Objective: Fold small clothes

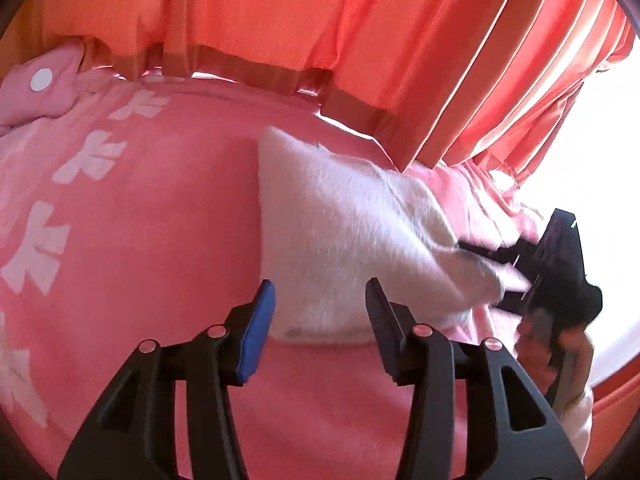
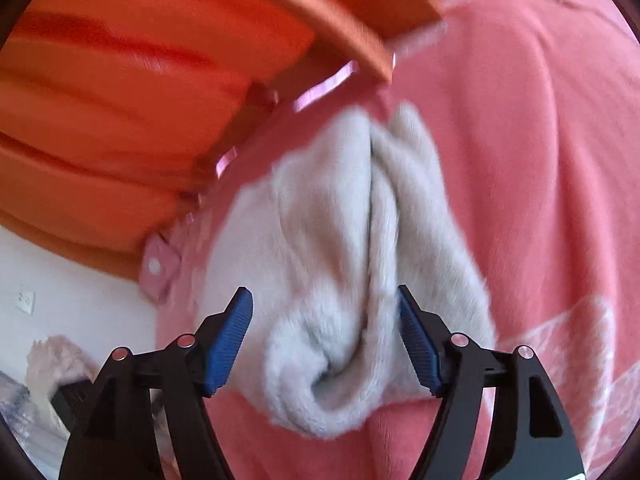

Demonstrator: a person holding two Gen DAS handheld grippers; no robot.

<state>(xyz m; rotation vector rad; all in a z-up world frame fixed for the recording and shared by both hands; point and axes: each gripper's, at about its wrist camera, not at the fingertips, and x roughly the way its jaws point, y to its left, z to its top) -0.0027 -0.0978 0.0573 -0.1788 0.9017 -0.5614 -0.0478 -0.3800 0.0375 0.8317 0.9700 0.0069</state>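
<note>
A bed covered by a pink blanket carries everything here; pale bow-shaped patterns run along the blanket's left side, and a pink pillow with a white dot sits at the far left corner. Orange curtains hang along the far edge of the bed, with bright daylight showing through at the right. In the right wrist view a white wall with a socket shows past the bed's left edge, low in the picture.

A fluffy white garment lies on the blanket toward the far edge, near the curtain hem, folded over itself; a deep crease runs down its middle in the right wrist view.

The left gripper hangs over the near edge of the garment, jaws partly spread, nothing between them; its pads do not press on the fabric.

The right gripper has its jaws spread wide around the near, bunched end of the garment. The fabric sits between the blue pads, close against the right-hand one, but is not squeezed. From the left wrist view this gripper appears at the garment's right end, blurred, with a hand behind it
</note>
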